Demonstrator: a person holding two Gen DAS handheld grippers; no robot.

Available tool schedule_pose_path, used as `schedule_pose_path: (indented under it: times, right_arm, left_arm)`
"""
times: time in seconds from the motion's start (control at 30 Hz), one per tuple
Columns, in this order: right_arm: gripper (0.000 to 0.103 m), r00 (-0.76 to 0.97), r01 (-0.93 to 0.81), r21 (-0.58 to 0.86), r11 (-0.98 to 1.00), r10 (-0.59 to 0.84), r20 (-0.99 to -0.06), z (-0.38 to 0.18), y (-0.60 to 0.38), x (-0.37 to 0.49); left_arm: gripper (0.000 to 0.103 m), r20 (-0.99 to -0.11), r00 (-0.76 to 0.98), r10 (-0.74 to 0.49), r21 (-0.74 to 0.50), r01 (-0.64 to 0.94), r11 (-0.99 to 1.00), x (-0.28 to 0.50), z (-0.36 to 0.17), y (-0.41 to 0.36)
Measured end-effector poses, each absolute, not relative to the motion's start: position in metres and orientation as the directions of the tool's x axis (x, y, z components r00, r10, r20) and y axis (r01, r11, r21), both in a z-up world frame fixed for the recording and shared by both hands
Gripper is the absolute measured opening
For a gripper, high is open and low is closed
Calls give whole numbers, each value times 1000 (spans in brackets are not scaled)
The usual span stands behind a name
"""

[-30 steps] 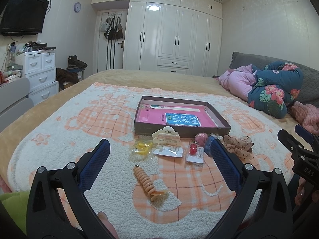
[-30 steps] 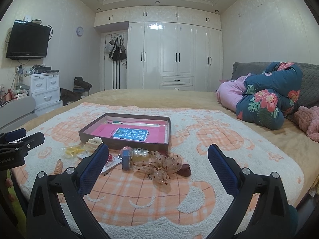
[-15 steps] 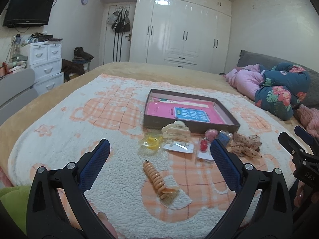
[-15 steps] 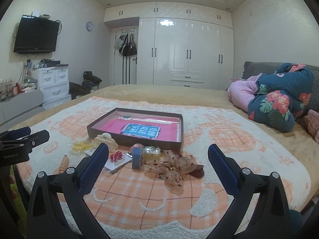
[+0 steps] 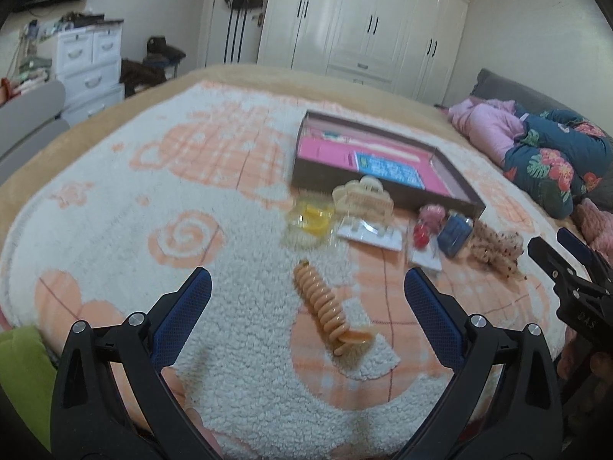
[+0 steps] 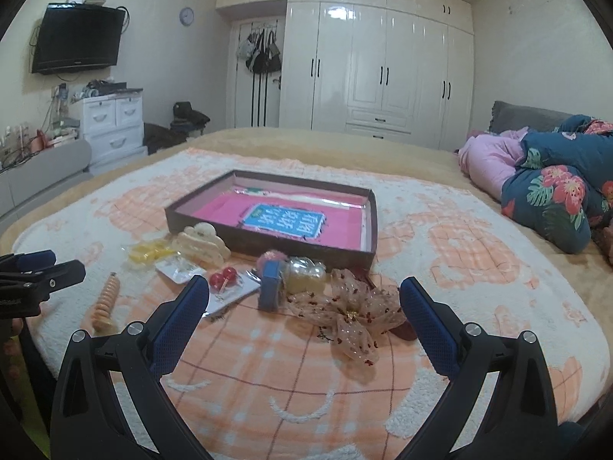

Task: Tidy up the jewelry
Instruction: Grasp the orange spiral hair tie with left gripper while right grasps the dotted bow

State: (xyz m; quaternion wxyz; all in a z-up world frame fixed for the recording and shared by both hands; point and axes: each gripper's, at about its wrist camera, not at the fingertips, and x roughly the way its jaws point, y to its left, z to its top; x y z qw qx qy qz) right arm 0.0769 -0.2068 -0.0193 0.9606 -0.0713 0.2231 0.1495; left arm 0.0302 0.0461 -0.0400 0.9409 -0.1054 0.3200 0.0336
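Ribbed orange spiral hair tie (image 5: 325, 308) on fluffy blanket (image 5: 245, 345) — both grippers' blue-padded fingers (image 5: 180, 316) spread, empty.

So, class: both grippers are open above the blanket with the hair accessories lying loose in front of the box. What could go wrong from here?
1. The orange spiral clip lies on deep fleece, so the left gripper may snag the blanket.
2. The sheer bow touches the blue packet, so the right gripper could drag both.
3. The box has a low wall, and a dropped item may bounce out.
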Motion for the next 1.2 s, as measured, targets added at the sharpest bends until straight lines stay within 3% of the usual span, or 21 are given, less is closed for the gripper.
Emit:
schedule_pose_path:
  times: [0.33,0.6,0.73,0.83,0.9,1.13,1.2]
  right_arm:
    - [97,820,-249,-30,968,195,-538,-46,-227,105]
    - [94,795,-213,-40,976,149,-588,-61,-234,130]
    - [81,768,-211,-32,977,146,-624,-68,-236,142]
    - [72,755,-213,-25,977,148,-639,-73,-237,146]
    - [65,746,-217,-28,976,147,-649,-76,-238,146]
    - [25,727,-255,-2,967,190,-660,-78,-241,140]
    - [20,725,-267,3,964,203,-658,-77,-241,136]
  left_arm:
    - [92,-699,713,-55,-170,-90,981,53,-63,33]
    - [66,-733,674,-88,-184,-72,980,60,-75,32]
    - [51,-740,667,-88,-170,-59,984,60,-78,31]
    - [30,-738,668,-90,-160,-44,986,60,-77,29]
    - [11,-733,671,-111,-175,-29,984,59,-76,30]
    - [11,-710,689,-148,-183,23,983,60,-69,24]
    - [11,-698,696,-167,-190,46,981,59,-65,21]
